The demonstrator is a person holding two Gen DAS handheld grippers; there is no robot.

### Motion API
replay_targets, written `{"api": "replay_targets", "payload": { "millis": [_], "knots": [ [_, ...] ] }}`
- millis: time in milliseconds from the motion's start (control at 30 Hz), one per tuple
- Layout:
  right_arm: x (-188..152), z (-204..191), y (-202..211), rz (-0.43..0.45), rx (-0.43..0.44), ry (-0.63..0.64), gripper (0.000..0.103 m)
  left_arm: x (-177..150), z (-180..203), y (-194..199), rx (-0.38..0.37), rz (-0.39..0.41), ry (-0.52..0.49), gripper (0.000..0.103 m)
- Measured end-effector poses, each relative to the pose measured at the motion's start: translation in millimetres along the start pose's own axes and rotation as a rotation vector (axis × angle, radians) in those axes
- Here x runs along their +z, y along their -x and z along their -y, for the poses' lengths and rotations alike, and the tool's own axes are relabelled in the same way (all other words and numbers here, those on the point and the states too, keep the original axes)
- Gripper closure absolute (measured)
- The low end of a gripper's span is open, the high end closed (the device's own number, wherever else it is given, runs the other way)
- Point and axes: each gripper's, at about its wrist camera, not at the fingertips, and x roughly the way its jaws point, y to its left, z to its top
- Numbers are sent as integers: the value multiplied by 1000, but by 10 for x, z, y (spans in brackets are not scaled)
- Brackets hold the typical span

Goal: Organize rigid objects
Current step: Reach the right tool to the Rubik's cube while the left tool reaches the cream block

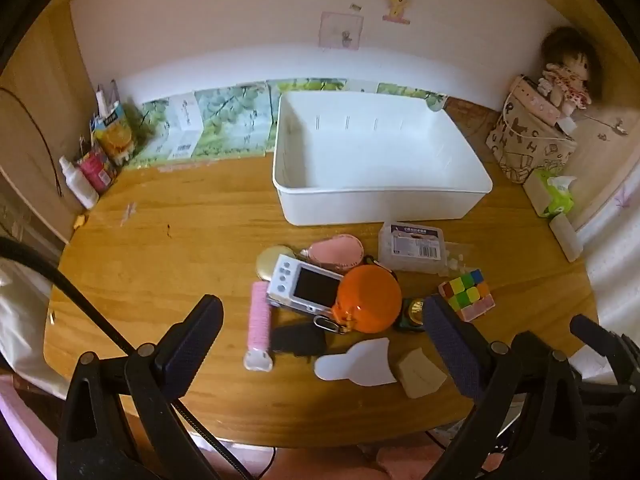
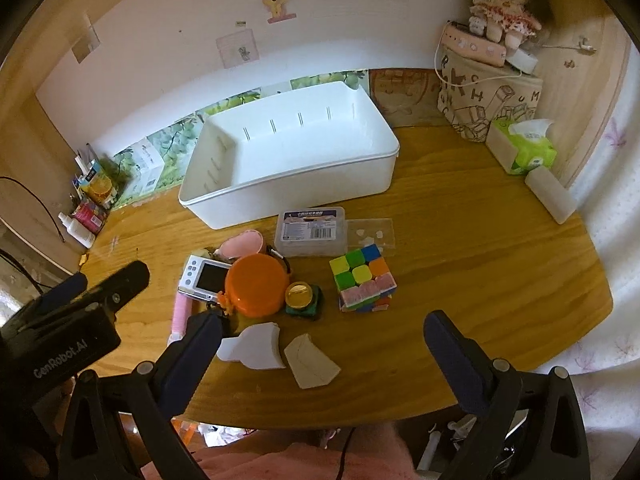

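Both the left gripper (image 1: 322, 336) and the right gripper (image 2: 322, 354) hover with fingers spread wide, empty. The clutter huddles at six o'clock of the empty white bin (image 1: 376, 196); the orange case (image 1: 370, 300) touches the small camera (image 1: 306, 284), so grabbing either likely drags its neighbour across the tabletop (image 1: 160, 248).

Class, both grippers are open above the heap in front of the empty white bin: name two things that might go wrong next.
1. The small camera lies under the orange round case; lifting either might drag the other.
2. The puzzle cube sits close to the clear plastic box, so wide jaws may nudge both.
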Motion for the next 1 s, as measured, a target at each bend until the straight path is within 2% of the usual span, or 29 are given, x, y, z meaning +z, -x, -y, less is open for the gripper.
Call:
{"api": "replay_targets", "payload": {
  "millis": [233, 333, 433, 567, 667, 800, 933, 1000],
  "knots": [
    [277, 363, -215, -65, 104, 82, 2, -114, 212, -76, 51, -73, 167, 3],
    [384, 520, -317, -105, 158, 114, 2, -225, 297, -103, 76, -57, 234, 3],
    [494, 666, -431, -155, 219, 133, 2, -291, 371, -167, 117, -143, 291, 3],
    [579, 775, -592, -228, 281, 159, 2, -464, 393, -280, 131, -236, 364, 3],
    [605, 824, -761, -307, 339, 165, 2, -586, 426, -362, 133, -300, 408, 3],
    [575, 872, -1096, -469, 419, 117, 2, -717, 487, -591, 122, -390, 439, 3],
    [501, 883, -1375, -602, 447, 50, 5, -849, 520, -788, 102, -465, 484, 3],
    [477, 869, -1453, -634, 452, 39, 5, -891, 534, -877, 98, -491, 502, 3]
  ]
}}
